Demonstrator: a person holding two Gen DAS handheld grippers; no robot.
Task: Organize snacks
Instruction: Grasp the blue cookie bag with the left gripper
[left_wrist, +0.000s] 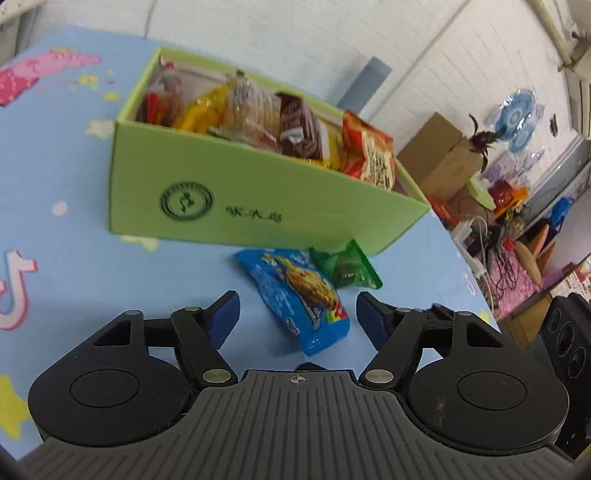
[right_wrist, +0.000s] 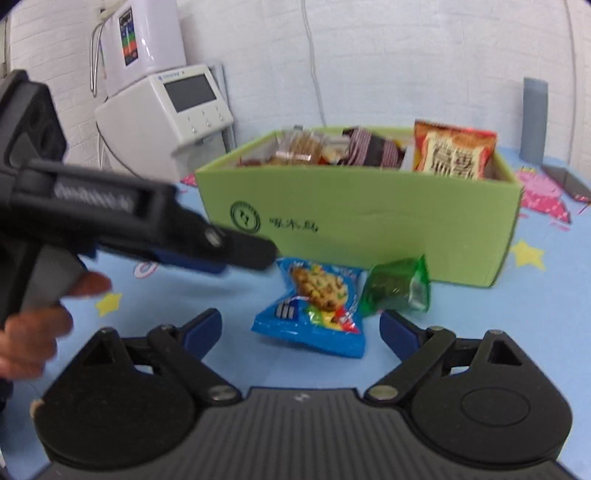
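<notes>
Left tool wide open and empty above blue cookie packet, right tool wide open and empty, green candy packet touching it at 2 o'clock, green box of snacks at 12 o'clock on table

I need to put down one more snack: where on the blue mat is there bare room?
Bare mat lies left of the blue cookie packet, in front of the green box's long wall. It is crowded where that packet touches the green candy wrapper at the box's near corner. The box itself is packed.
</notes>
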